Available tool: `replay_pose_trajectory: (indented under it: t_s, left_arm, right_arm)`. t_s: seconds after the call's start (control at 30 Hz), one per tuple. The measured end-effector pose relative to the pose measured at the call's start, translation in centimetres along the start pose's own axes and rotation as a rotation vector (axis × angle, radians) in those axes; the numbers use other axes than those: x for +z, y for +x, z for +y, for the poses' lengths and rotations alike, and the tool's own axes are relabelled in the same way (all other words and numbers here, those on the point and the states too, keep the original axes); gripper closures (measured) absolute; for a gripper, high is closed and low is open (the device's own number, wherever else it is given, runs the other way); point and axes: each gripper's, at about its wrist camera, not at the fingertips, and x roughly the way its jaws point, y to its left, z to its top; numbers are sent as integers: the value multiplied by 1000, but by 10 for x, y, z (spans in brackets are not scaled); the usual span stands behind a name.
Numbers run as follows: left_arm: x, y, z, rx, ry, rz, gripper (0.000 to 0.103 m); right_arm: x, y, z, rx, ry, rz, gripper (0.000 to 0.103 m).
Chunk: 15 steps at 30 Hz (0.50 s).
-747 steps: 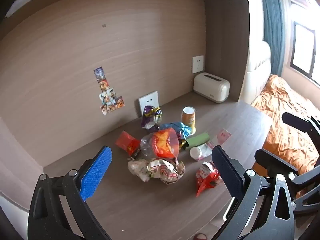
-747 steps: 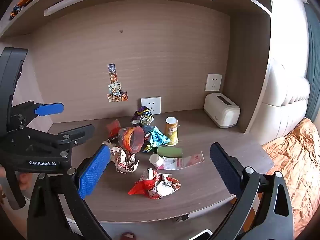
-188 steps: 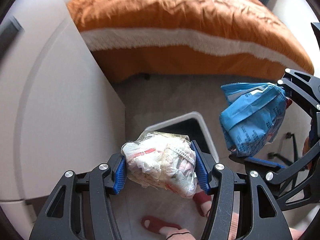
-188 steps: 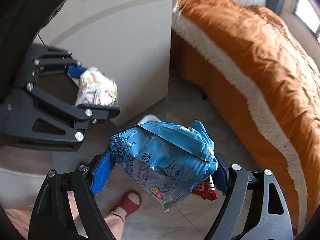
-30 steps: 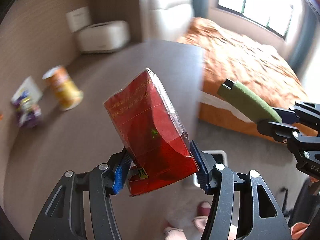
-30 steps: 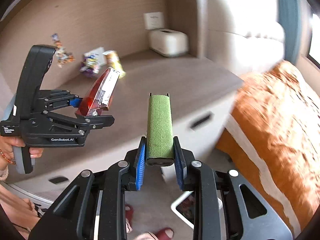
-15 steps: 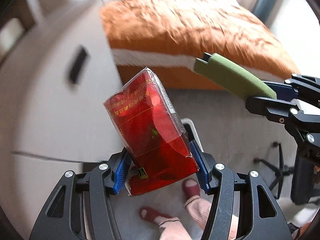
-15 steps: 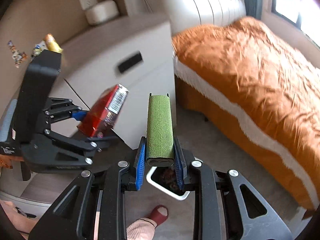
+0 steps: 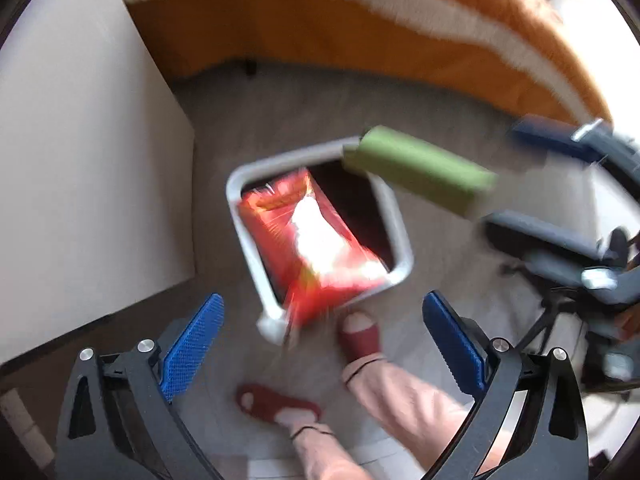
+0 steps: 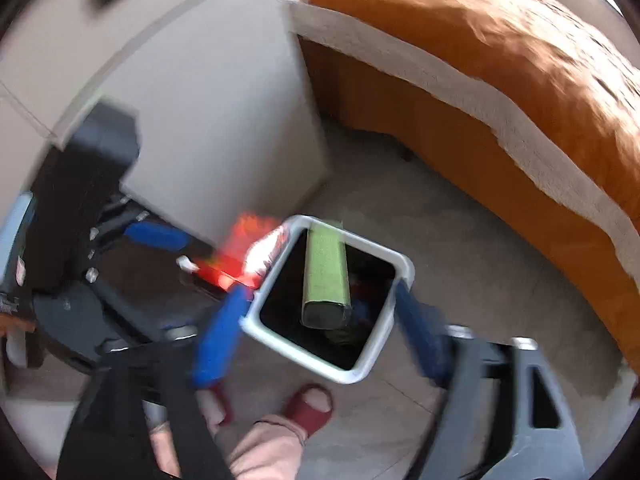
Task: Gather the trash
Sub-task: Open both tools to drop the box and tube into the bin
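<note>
Both grippers, left gripper (image 9: 320, 344) and right gripper (image 10: 320, 328), are opening; red packet (image 9: 316, 240) and green box (image 10: 326, 276) (both released) are over the white bin (image 10: 376, 364), beside the cabinet (image 10: 224, 128) and orange bed (image 10: 500, 92).

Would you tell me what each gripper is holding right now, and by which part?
Nothing: both grippers' jaws are opening, the red packet and green box loose over the bin.
</note>
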Motion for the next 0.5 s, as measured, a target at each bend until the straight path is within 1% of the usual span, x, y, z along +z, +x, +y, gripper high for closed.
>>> replay_pose_trajectory:
  t_s: [0.03, 0.07, 0.13, 0.23, 0.3, 0.33, 0.37, 0.5]
  left_arm:
    - [-1, 11, 2, 5, -1, 20, 5]
    - [-2, 23, 4, 12, -3, 41, 5]
    - [-3, 33, 5, 20, 4, 47, 5]
    - [-2, 35, 4, 25, 4, 46, 5]
    - [-1, 33, 4, 32, -2, 43, 5]
    - [0, 30, 5, 53, -7, 43, 5]
    - [1, 28, 0, 57, -9, 41, 5]
    - [4, 3, -2, 51, -28, 18, 5]
  right_arm:
    - [-4, 9, -5, 0, 10, 15, 5]
    - [-8, 18, -10, -1, 17, 35, 5]
    - [-15, 31, -17, -6, 23, 60, 5]
    - [-22, 40, -19, 4, 26, 87, 5]
    - [-23, 39, -17, 8, 15, 89, 5]
    - [-22, 40, -17, 8, 11, 87, 5]
    - [-20, 37, -16, 8, 8, 82, 5]
    - [-9, 19, -12, 14, 8, 57, 5]
